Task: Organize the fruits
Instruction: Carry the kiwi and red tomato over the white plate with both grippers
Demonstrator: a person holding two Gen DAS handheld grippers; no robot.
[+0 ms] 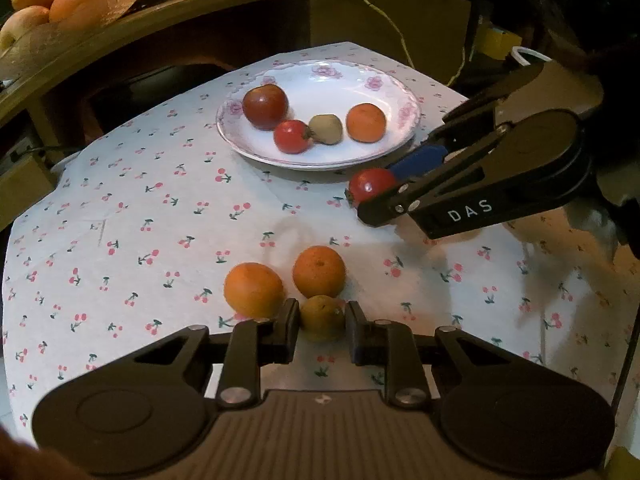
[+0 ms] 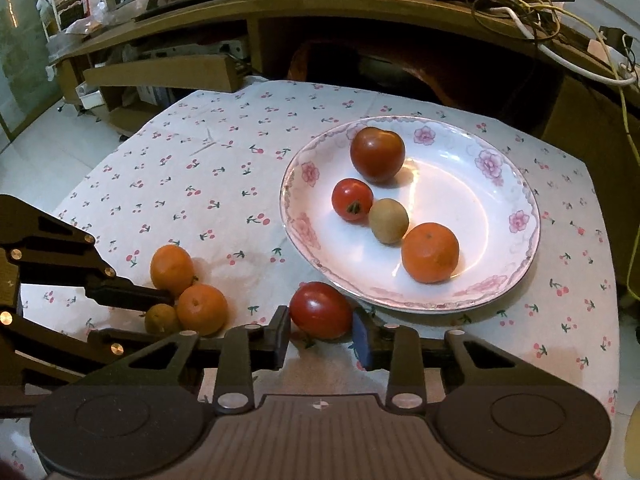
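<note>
Right wrist view shows your right gripper narrowly bracketing the red tomato beside the plate rim, while your left gripper narrowly straddles the small green fruit; whether either grips, you cannot tell, and lifting loosely risks a roll toward the tablecloth edge.

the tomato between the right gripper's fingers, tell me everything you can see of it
The tomato is red, glossy and smooth, slightly oval, lying on the cherry-print cloth just outside the plate's near rim. The right gripper straddles it with its jaws open, both fingers close beside it; whether they touch is unclear.
</note>
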